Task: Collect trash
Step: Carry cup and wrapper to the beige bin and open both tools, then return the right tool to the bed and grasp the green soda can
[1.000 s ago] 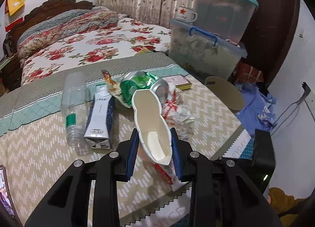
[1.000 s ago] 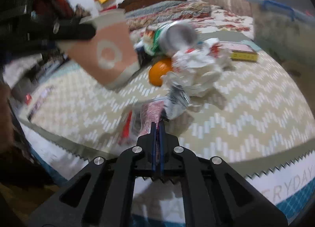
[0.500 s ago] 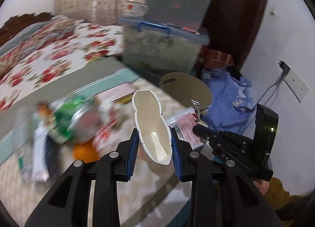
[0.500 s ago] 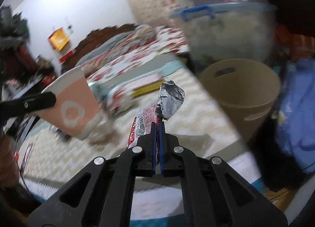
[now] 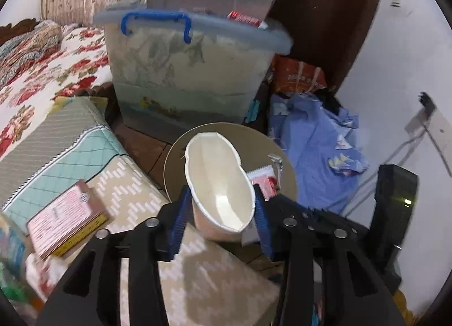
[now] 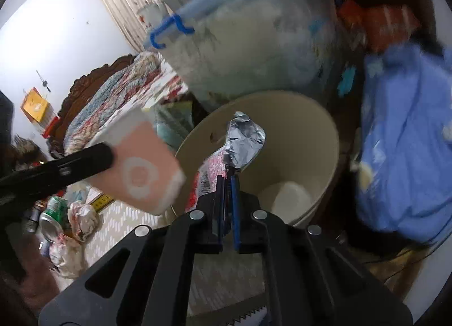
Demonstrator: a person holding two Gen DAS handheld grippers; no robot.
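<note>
Holding over the bin [image 6: 316, 139]: paper cup [image 5: 220, 184], pink with a white ring logo, between my left gripper [image 5: 220, 221] jaws, which have just been widening; snack wrapper [image 6: 240, 148], print unreadable, pinched in my right gripper [image 6: 227, 198].

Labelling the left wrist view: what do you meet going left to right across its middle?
Pink box → paper cup between the left gripper pads, jaws just opening → red wrapper → blue cloth → wall socket.
</note>
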